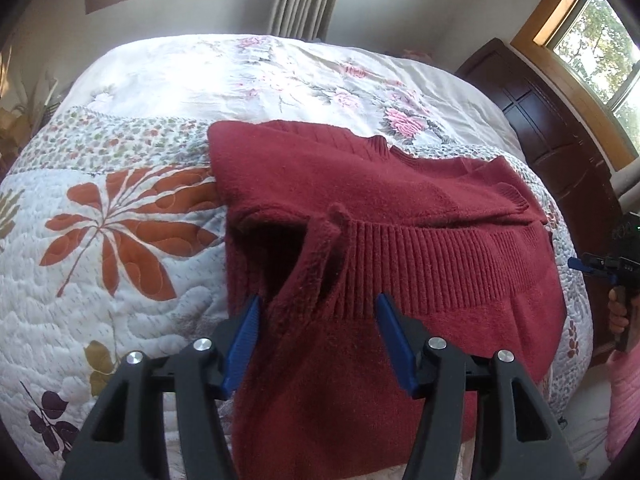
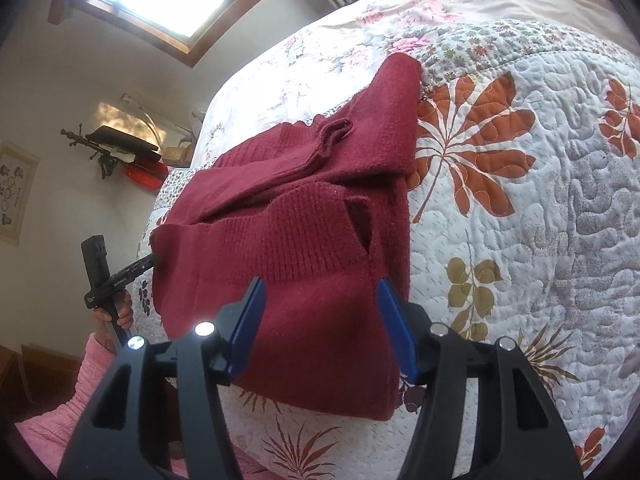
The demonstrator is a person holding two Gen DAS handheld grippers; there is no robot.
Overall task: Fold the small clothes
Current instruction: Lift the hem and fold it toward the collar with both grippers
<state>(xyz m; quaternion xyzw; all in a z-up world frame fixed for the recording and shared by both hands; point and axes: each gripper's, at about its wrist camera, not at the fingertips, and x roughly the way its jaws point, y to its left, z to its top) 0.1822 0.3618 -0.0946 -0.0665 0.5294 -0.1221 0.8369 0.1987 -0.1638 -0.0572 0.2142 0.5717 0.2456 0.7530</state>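
Sweater half-folded on the quilted bed, both claws spread wide and empty.

Bed (image 1: 120, 240) fills both views; the red sweater (image 1: 400, 240) lies across it, centre to lower centre of each frame, its long axis running left to right in the left wrist view, ribbed hem doubled over on top. The left gripper (image 1: 318, 320) straddles a raised fold at the near edge, jaws released. The right gripper (image 2: 320, 312), likewise released, hovers over the near edge, holding nothing.
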